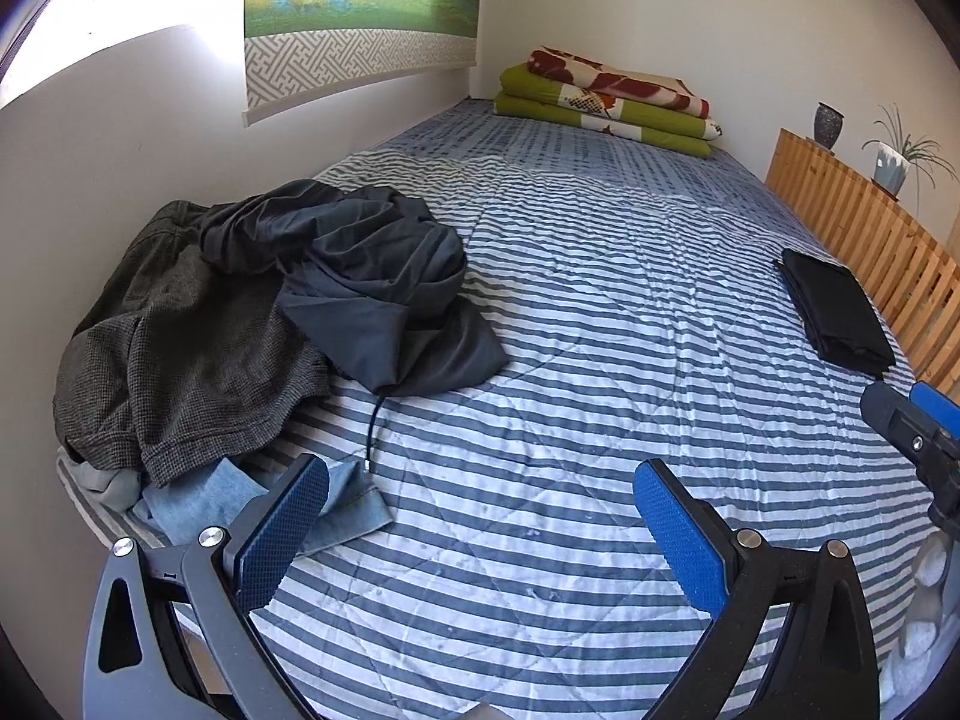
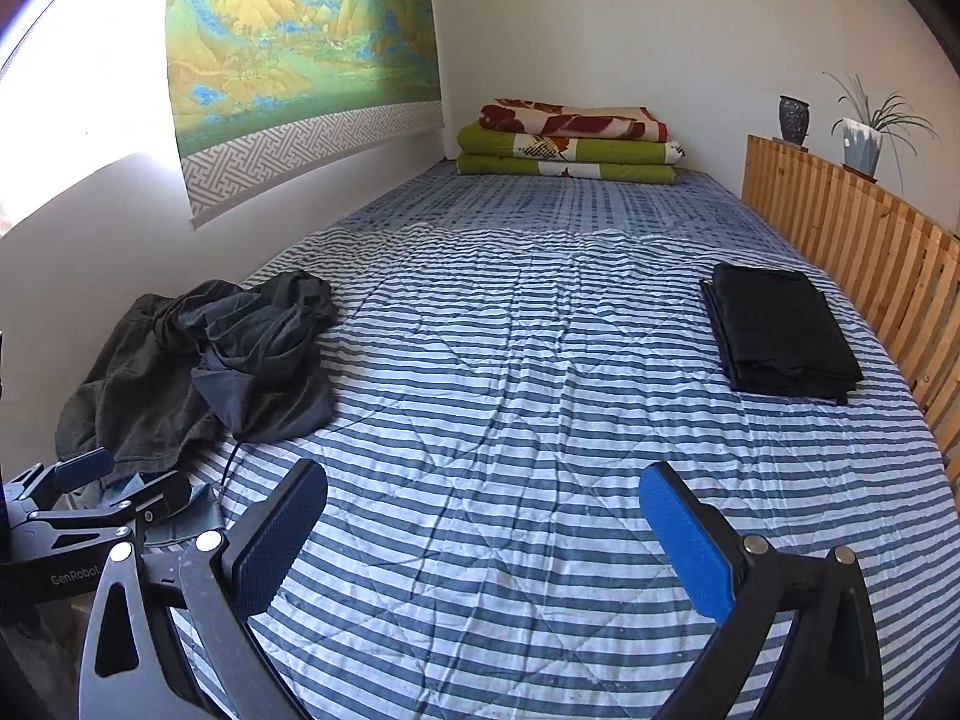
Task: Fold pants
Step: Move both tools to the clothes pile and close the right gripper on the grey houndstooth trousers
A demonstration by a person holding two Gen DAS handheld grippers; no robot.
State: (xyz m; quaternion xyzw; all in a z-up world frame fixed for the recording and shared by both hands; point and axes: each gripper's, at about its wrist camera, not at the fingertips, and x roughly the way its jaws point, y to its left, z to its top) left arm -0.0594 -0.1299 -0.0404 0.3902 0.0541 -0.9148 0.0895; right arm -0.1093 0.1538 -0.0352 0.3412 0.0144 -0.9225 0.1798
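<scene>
Over the striped quilt (image 2: 510,360), the left claw (image 1: 480,534) and right claw (image 2: 483,531) are hovering spread and empty. One black pair (image 2: 780,336) is lying folded beside the wooden rail (image 2: 852,240); the next move is likely reaching for the crumpled pants pile (image 1: 270,312) by the wall, opposite that rail.

A crumpled heap of unfolded trousers (image 1: 240,324) lies at the left edge of the striped quilt (image 1: 570,420): slate-grey smooth pants (image 1: 372,282) on top, dark checked woven pants (image 1: 174,360) beneath, pale blue denim (image 1: 240,498) at the near left corner. Black neatly folded pants (image 2: 780,330) lie flat by the right edge.
</scene>
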